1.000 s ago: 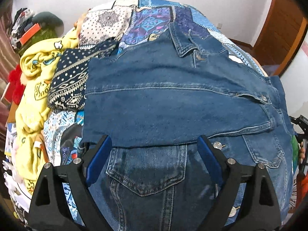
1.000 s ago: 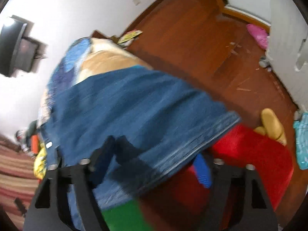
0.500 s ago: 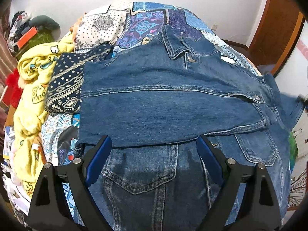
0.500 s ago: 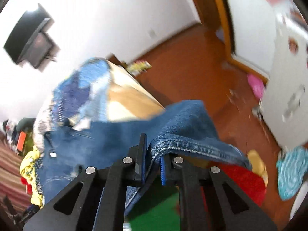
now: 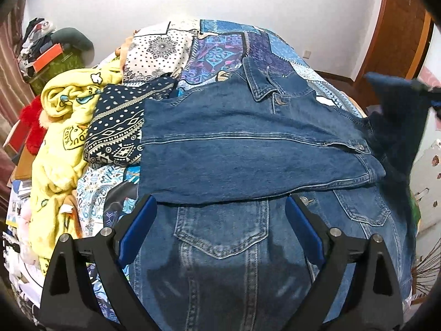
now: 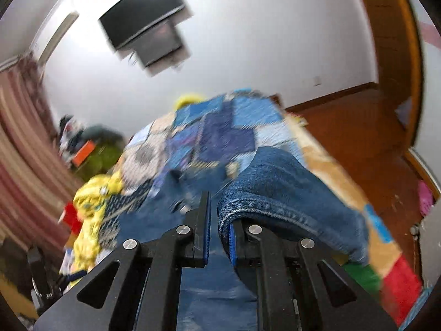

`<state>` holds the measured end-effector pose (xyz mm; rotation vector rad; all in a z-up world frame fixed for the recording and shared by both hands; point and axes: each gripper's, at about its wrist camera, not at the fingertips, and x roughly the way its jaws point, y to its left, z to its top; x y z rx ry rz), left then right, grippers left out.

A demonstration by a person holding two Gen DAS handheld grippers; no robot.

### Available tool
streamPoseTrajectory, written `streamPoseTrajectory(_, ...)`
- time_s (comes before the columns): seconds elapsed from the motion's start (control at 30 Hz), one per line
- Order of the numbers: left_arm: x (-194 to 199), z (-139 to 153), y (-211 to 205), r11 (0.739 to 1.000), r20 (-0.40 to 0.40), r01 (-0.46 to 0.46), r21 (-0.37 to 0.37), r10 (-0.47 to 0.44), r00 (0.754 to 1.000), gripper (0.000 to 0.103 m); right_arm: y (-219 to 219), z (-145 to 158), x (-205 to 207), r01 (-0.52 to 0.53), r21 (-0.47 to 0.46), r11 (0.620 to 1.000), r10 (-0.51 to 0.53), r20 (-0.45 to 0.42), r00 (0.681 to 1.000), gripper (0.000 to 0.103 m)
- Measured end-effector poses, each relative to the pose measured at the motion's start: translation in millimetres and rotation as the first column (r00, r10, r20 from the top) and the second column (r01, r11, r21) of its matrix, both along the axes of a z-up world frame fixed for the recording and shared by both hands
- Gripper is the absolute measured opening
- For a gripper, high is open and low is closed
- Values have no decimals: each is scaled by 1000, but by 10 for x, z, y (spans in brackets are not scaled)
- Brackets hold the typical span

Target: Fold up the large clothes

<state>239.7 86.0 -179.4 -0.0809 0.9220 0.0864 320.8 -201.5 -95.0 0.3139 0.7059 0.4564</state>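
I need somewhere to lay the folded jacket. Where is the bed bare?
Bare patchwork bedspread lies beyond the denim jacket collar, toward the wall. The left side is crowded: yellow blanket and navy patterned cloth.

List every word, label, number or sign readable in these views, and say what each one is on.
Printed letters in a round badge on the yellow blanket: too distorted to read.
White tag inside the denim jacket near the collar: shows no legible text.
Metal buttons on the jacket: too small to read.
Right wrist view: motion-blurred, nothing legible.
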Motion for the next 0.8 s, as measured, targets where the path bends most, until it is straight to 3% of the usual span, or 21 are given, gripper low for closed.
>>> streamPoseTrajectory(0.2,-69,-13,106,1000,-2,-5,-17,5,1000,94,706,-599,48,-164,-60,985,153,-157,976,10)
streamPoseTrajectory(0.47,-71,-21,60,1000,-11,8,-6,-9,1000,94,1023,-1271,-35,-299,-150,943,228,-365,903,13)
streamPoseTrajectory(0.57,-15,4,-10,1000,-13,16,-8,-16,1000,94,958,-1255,-94,-324,-143,935,247,-392,886,17)
streamPoseTrajectory(0.63,34,40,-88,999,-12,30,-10,-30,999,94,896,-1211,-148,-355,-119,927,278,-415,866,36)
streamPoseTrajectory(0.67,65,70,-148,999,-8,42,-9,-42,999,94,851,-1178,-180,-366,-110,924,292,-414,862,39)
streamPoseTrajectory(0.8,196,213,-420,995,13,95,21,-96,995,94,700,-1004,-316,-358,-119,926,296,-362,884,49)
